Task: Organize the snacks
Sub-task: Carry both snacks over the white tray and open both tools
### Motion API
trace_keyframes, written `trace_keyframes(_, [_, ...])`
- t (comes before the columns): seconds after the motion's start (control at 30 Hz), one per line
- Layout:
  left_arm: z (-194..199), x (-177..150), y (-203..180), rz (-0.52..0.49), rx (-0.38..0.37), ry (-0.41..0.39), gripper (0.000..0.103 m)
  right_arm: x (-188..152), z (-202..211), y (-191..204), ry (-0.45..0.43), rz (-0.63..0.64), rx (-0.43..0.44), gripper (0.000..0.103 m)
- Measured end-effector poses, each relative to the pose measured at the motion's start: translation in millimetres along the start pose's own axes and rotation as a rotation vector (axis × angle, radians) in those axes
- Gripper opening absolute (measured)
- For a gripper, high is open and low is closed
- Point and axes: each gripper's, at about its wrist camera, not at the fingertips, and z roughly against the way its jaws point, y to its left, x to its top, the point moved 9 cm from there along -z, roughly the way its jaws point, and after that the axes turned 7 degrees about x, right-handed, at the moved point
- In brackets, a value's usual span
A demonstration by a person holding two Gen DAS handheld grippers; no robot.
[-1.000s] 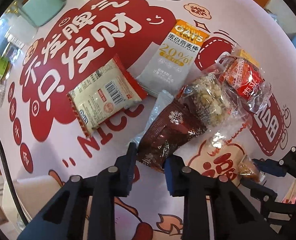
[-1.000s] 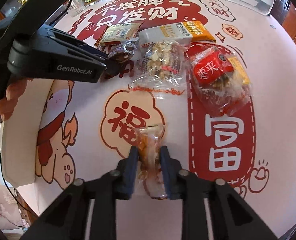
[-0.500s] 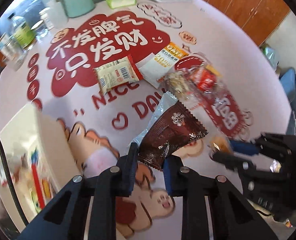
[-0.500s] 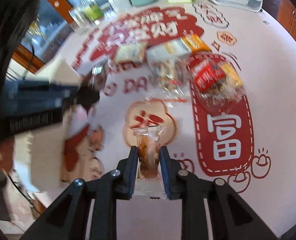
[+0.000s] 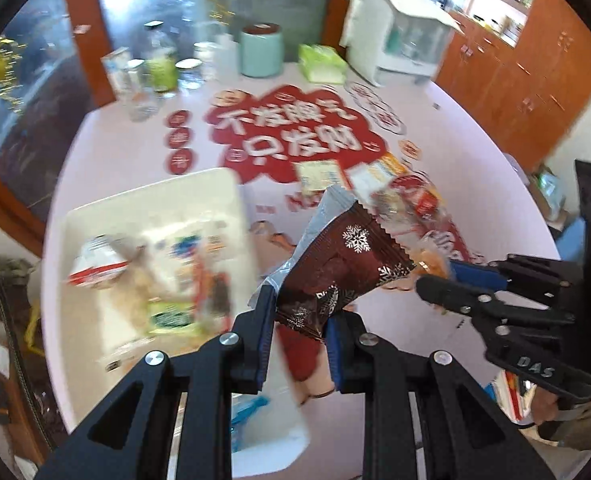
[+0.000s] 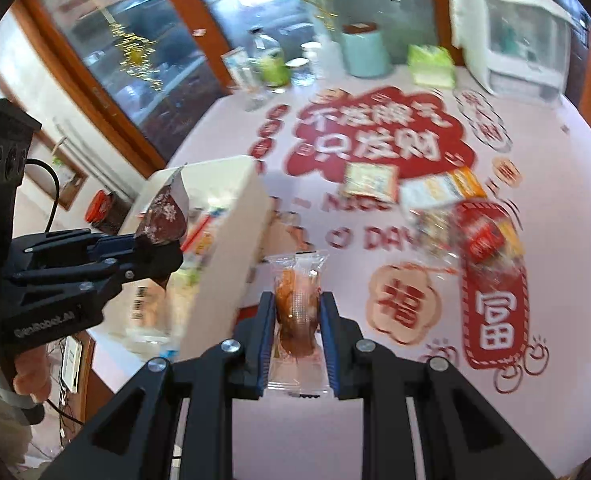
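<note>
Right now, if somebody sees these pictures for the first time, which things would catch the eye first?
Probably the two snacks held in the air: a dark brown wrapper with snowflakes clamped in the left hand-held gripper, and a clear packet with an orange-brown snack clamped in the right hand-held gripper. Next, the white bin of snacks at the table's left, and the red lettering on the pink tablecloth.

Snacks already crowd the white bin (image 5: 231, 200); bare tablecloth (image 6: 375, 420) lies open beside it.
</note>
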Motion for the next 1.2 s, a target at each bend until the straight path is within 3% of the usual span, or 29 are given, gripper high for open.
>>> trace_keyframes(0.3, [18,-36,79,0.108,0.141,-0.052,0.021,12,-12,80,-0.002,0.094,0.041,0.022])
trace_keyframes(0.53, [16,-56,109,0.161,0.151,-0.049,0.021,12,-26,130,-0.001,0.140,0.056,0.022])
trace_keyframes(0.87, [14,-69,126,0.190,0.155,-0.044,0.022,5,-43,161,0.023,0.165,0.050,0.022])
trace_keyframes(1.2, [6,-76,128,0.196,0.163,-0.025,0.022,9,-53,164,0.034,0.163,0.028,0.023])
